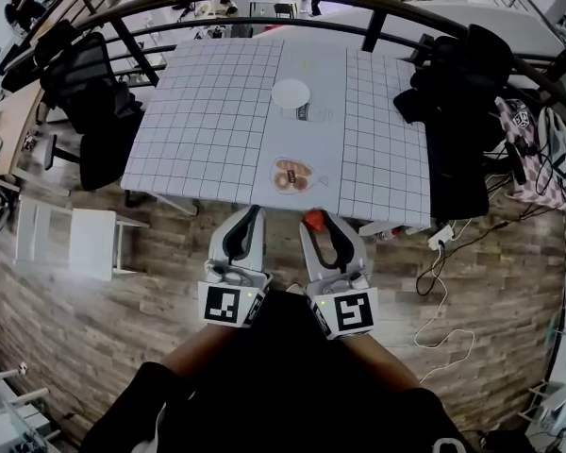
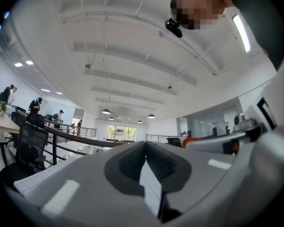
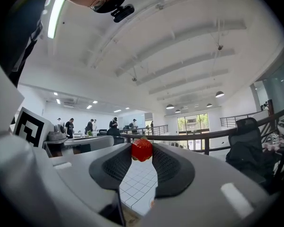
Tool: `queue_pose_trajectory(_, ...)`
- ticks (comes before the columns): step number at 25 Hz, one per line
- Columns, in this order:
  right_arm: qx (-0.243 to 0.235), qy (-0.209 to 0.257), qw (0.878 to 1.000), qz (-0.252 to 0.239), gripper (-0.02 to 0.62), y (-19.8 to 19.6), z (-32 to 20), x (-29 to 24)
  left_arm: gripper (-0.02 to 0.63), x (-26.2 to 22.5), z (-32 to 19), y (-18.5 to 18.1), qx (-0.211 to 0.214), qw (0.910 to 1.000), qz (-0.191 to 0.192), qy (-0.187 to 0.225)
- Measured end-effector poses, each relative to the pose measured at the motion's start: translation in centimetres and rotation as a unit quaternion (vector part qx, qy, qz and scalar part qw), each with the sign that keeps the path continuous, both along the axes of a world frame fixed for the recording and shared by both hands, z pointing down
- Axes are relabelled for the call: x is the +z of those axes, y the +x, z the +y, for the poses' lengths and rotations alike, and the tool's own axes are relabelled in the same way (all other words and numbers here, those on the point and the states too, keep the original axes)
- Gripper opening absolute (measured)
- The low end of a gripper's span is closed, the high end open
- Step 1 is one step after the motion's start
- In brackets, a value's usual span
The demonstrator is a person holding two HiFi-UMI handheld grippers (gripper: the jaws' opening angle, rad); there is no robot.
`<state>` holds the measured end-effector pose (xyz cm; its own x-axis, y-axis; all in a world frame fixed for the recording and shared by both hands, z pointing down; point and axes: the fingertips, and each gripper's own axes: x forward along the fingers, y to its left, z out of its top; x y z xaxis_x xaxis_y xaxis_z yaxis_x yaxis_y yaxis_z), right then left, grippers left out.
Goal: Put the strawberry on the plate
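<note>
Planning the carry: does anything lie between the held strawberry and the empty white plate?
Yes. A dish of brown food lies on the table between the strawberry and the white plate.

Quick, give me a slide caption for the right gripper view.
Right gripper pinches a red strawberry at its jaw tips, gridded table beyond.

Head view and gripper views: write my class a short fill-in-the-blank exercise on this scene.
The right gripper clamps a red ____ at its jaw tips.
The left gripper has its jaws shut on ____.
The empty plate farther up the table is ____ in colour.
Missing: strawberry; nothing; white.
</note>
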<state>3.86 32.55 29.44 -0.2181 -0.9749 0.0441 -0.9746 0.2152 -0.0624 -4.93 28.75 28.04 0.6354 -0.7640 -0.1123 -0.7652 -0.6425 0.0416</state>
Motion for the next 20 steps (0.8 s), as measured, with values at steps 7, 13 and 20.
queue_pose_trajectory(7, -0.012, -0.009, 1.0, -0.023, 0.132, 0.2, 2.1, 2.1, 0.009, 1.5, 1.6, -2.4, -0.048, 0.9988, -0.008, -0.007)
queue_pose_trajectory(13, 0.007, -0.038, 0.999, -0.02, 0.132, 1.0, 1.6, 2.3, 0.009, 2.2, 0.0, -1.6, -0.037, 0.9981, -0.004, -0.05)
queue_pose_trajectory(20, 0.028, -0.049, 0.998, -0.02, 0.133, 2.2, -0.5, 3.8, 0.008, 4.4, -2.4, -0.1, -0.012, 0.9977, -0.009, -0.065)
